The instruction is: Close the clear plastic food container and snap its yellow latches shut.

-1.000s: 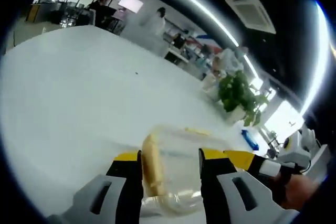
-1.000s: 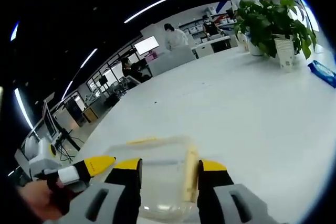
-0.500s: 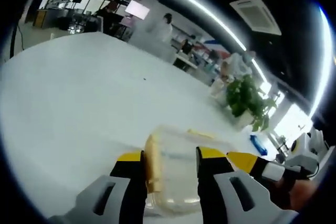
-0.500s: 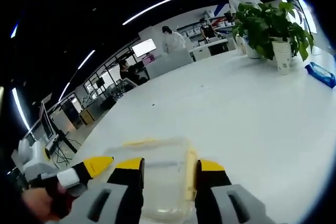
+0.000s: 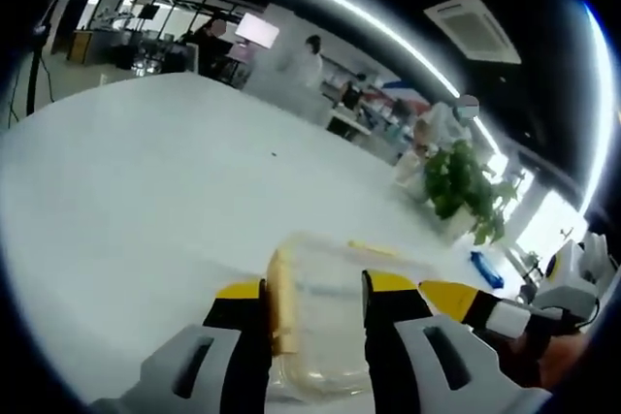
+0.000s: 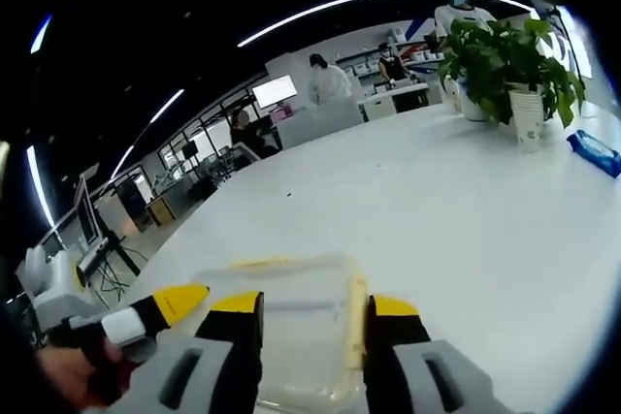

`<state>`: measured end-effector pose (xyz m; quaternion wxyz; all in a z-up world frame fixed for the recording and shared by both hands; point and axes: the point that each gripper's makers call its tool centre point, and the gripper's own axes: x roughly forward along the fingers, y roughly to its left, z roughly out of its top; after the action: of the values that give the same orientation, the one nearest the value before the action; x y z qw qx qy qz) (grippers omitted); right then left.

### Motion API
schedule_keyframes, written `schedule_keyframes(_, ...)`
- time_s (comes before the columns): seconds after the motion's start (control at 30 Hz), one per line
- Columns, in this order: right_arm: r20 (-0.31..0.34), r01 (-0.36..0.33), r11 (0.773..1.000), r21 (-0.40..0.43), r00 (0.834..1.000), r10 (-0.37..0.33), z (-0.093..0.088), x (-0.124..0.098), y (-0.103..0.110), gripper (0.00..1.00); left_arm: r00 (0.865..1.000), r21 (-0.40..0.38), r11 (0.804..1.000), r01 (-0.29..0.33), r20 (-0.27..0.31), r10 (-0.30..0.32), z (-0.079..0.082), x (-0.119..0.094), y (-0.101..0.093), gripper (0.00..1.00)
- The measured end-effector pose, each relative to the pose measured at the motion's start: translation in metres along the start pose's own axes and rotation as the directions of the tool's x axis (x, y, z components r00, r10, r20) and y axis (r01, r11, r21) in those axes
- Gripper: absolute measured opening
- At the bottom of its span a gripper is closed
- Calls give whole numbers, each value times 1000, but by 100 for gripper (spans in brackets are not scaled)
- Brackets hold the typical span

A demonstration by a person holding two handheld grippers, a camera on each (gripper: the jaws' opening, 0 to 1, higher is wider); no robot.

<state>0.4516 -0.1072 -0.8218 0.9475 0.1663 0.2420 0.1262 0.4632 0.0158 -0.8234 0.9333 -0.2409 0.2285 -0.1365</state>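
The clear plastic container [image 5: 320, 312] lies on the white table [image 5: 146, 201] and fills the gap between my left gripper's [image 5: 315, 312] jaws. Its yellow latch [image 5: 281, 312] sits against the left jaw, and the jaws look shut on that end. In the right gripper view the container [image 6: 291, 322] fills the gap of my right gripper [image 6: 312, 322]. A thin yellow latch [image 6: 361, 302] runs along the right jaw, and another yellow latch [image 6: 257, 264] lies on the far side. Each gripper's yellow tip shows beside the container in the other's view: right gripper [image 5: 466, 302], left gripper [image 6: 165, 305].
A potted plant [image 6: 505, 55] and a blue packet [image 6: 594, 152] stand on the table at the far right. The wide table top [image 6: 466, 220] stretches beyond the container. People and desks are far off in the background. A hand [image 6: 63, 375] holds the left gripper.
Both views have tilted slightly while the container stays fixed between the jaws. The right-end latch now looks narrower, lying closer against the container's edge.
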Motion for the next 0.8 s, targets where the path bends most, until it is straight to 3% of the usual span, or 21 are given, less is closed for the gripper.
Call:
schedule_keyframes(0.3,-16,-19,1000,-19,1000,19,-5,8,20,41,1000,10,1000,-9,-17,9,8,-6,15,36)
schedule_keyframes(0.8,-45,-52,998,-35,998,50,-22,30,81,42,998,-6,999,-52,-31,52,31,-33,71,38)
